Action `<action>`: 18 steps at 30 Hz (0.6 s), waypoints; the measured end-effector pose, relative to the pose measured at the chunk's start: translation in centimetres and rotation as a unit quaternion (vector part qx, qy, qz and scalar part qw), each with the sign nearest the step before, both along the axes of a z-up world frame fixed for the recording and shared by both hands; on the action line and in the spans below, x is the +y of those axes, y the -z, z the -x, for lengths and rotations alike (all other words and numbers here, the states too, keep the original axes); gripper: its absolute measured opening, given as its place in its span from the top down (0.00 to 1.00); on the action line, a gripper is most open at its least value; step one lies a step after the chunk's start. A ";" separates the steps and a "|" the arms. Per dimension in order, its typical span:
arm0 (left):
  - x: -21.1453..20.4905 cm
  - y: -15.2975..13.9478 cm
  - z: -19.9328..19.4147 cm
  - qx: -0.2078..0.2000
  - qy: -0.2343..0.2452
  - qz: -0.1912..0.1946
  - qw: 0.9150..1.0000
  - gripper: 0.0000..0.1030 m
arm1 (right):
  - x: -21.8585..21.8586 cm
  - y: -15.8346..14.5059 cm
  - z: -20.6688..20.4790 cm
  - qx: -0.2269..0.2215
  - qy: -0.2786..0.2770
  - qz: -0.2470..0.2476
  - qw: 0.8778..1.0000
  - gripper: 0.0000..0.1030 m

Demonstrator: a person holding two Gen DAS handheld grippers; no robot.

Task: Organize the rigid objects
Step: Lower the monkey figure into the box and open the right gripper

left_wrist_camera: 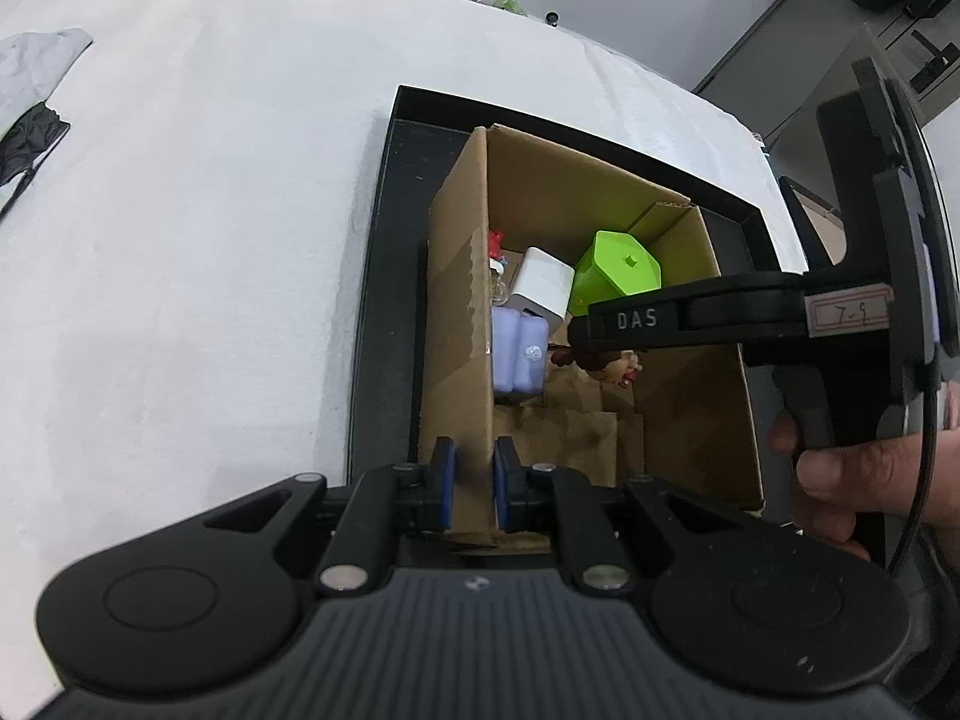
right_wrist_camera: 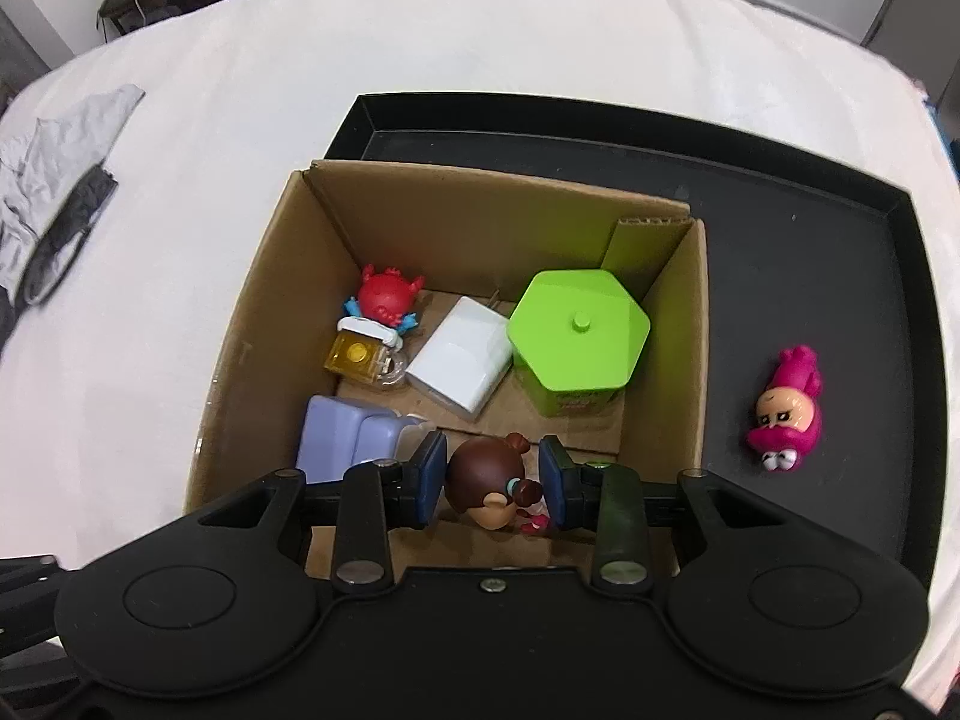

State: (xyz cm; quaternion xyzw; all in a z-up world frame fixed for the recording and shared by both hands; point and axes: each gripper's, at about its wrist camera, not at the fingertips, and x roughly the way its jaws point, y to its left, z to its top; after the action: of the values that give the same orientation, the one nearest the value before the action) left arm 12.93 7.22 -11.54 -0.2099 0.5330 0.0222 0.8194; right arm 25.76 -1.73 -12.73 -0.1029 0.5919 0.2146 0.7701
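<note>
Cardboard box (right_wrist_camera: pixel 456 222) mostly loaded (five items in). Right gripper (right_wrist_camera: pixel 493 480) clamps brown-haired figurine (right_wrist_camera: pixel 489 483) over box; left gripper (left_wrist_camera: pixel 474 477) pinches box wall. Pink figurine (right_wrist_camera: pixel 783 408) remains on black tray (right_wrist_camera: pixel 840 198).

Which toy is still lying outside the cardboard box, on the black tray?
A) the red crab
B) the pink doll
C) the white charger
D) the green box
B: the pink doll lies alone on the black tray, right of the cardboard box; the others named sit inside the box.
</note>
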 end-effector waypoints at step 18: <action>-0.6 0.2 -0.3 0.009 0.000 -0.012 1.000 0.88 | -0.4 -1.1 0.3 0.013 0.008 -0.025 1.000 0.66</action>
State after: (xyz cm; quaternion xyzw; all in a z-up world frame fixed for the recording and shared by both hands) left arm 13.27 6.66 -11.75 -0.2001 0.5397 0.0302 0.8172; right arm 25.48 -2.14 -11.65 -0.0762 0.5971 0.2245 0.7663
